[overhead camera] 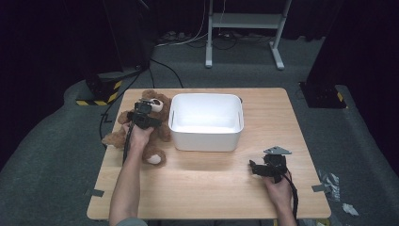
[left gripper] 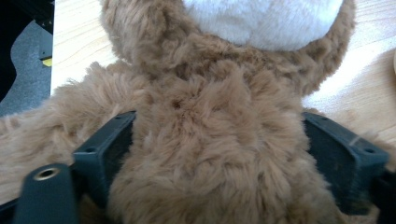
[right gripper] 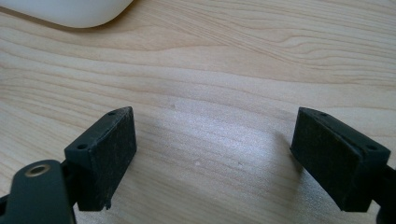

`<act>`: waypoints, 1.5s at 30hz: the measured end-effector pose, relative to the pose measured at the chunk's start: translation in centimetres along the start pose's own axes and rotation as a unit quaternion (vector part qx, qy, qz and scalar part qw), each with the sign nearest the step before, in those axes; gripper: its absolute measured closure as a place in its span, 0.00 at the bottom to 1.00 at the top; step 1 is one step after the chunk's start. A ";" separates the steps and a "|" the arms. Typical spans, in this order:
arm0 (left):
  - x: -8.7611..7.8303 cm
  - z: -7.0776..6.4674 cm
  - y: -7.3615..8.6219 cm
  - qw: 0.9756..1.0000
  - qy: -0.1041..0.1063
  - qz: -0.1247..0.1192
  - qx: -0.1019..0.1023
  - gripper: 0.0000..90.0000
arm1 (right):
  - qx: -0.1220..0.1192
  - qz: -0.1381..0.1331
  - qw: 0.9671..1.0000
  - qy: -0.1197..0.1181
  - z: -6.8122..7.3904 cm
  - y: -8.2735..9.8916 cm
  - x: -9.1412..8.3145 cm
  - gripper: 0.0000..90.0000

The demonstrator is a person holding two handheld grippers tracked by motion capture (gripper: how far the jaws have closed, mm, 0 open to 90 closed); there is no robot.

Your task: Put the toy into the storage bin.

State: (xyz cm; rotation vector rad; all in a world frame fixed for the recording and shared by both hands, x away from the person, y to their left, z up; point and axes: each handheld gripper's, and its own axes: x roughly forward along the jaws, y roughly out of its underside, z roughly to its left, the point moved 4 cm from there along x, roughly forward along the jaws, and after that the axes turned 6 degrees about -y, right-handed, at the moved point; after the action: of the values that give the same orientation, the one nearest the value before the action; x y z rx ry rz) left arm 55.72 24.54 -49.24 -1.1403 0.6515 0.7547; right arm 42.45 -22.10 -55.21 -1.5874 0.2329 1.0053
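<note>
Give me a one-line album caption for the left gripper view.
Two black fingers flank the brown furry body of a teddy bear lying on a wooden table.

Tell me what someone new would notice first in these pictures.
A brown teddy bear lies at the left side of the wooden table, with the left gripper straddling its furry body, a jaw on each side. Beside it, mid-table, stands a white tub, apparently empty. The right gripper hangs open over bare wood at the near right.
</note>
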 end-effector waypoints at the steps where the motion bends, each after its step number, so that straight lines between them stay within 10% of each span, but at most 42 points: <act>1: 0.0 0.1 0.0 1.000 -0.001 0.001 0.001 0.24 | 0.000 0.000 1.000 0.000 0.0 0.0 0.0 0.15; 25: -1.3 0.3 0.1 0.999 0.019 -0.021 0.033 0.73 | 0.000 0.000 1.000 0.000 0.0 0.0 0.0 0.15; 45: -5.8 2.1 2.2 0.990 0.095 -0.096 -0.033 0.79 | 0.000 0.003 1.000 -0.001 0.0 0.0 0.0 0.15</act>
State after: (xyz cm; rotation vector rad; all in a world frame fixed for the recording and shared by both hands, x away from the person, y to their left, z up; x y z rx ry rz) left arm 50.68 25.94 -45.28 -1.3257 0.6677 0.5118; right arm 42.42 -22.12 -55.19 -1.5862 0.2364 1.0117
